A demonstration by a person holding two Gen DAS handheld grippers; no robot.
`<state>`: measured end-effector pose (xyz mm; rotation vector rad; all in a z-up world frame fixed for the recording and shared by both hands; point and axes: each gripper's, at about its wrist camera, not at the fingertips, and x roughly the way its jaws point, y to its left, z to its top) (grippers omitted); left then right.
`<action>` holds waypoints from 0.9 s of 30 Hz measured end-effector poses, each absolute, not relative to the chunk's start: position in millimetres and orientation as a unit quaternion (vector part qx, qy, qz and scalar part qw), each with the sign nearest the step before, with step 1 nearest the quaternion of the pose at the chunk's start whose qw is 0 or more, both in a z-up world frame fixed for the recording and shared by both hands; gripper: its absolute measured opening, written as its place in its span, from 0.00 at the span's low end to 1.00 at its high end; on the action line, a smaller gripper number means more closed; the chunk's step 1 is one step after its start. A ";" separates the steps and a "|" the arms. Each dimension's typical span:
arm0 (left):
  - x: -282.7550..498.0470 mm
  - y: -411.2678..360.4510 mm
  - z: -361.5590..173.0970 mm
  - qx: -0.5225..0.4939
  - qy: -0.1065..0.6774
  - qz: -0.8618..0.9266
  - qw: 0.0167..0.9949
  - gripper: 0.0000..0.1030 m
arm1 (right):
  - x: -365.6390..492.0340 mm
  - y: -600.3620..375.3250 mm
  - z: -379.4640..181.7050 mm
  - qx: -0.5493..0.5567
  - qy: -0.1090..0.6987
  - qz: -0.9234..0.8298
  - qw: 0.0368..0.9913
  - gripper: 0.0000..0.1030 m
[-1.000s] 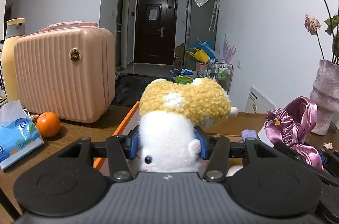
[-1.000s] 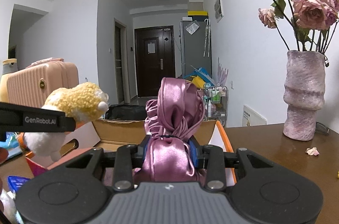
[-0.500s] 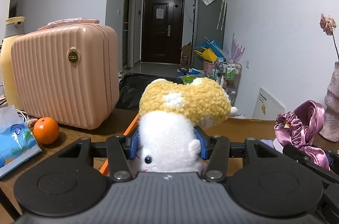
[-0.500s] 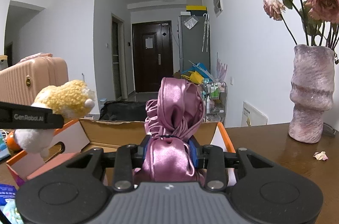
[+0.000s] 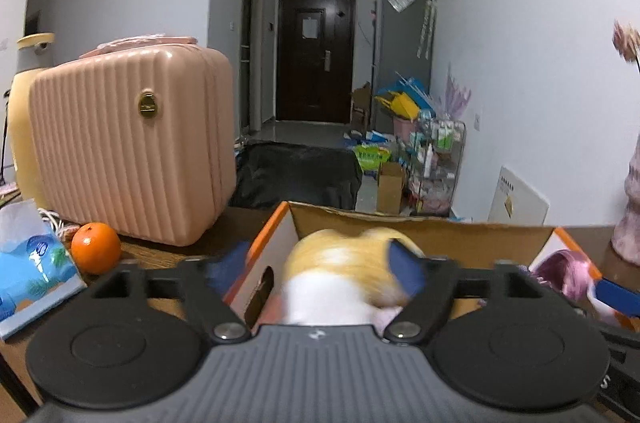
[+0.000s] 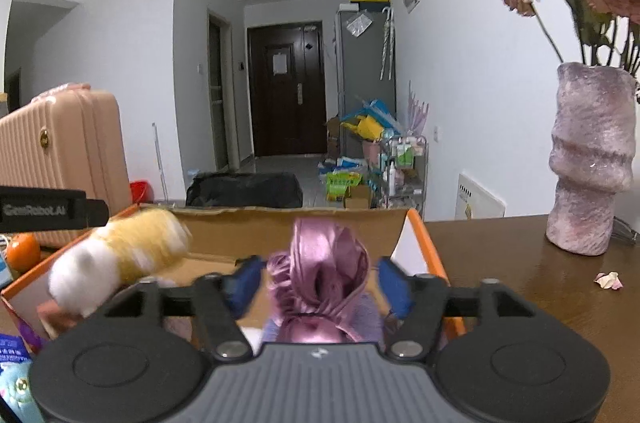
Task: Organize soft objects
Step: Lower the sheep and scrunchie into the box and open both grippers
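Observation:
My left gripper (image 5: 314,269) hangs over an orange-edged cardboard box (image 5: 420,227), its jaws opening wide. A yellow and white plush toy (image 5: 340,263) is blurred between the pads and low in the box, free of them. In the right wrist view the same plush toy (image 6: 120,255) drops at the left end of the box (image 6: 248,231). My right gripper (image 6: 319,281) is over the box's right end with its jaws opening. A pink satin scrunchie (image 6: 320,271) sits loose between its blue fingers (image 6: 394,283), which stand apart from it.
A pink ribbed suitcase (image 5: 128,151) stands on the wooden table left of the box, with an orange (image 5: 96,247) and a blue tissue pack (image 5: 32,263) in front of it. A purple vase (image 6: 588,159) of dried roses stands at the right, a fallen petal (image 6: 608,279) near it.
Both grippers have let go: the left jaws spread off the plush toy and the right jaws off the satin scrunchie. Both things have sunk lower into the box.

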<state>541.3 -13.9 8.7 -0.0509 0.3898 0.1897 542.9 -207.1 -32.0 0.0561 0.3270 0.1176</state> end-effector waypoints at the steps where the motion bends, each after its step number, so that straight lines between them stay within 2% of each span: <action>1: 539.6 -11.9 9.6 -0.032 0.190 0.096 0.977 1.00 | 541.8 -208.4 -31.2 0.030 0.158 0.055 0.986 0.86; 2: 537.6 -10.2 10.5 -0.038 0.186 0.100 0.977 1.00 | 540.2 -209.6 -30.6 0.032 0.151 0.051 0.987 0.94; 4: 534.3 -6.9 12.1 -0.047 0.175 0.112 0.977 1.00 | 538.2 -211.0 -30.3 0.032 0.143 0.049 0.988 1.00; 27: 520.9 -5.0 13.5 -0.046 0.166 0.117 0.978 1.00 | 517.6 -214.3 -29.1 0.022 0.127 0.044 0.991 1.00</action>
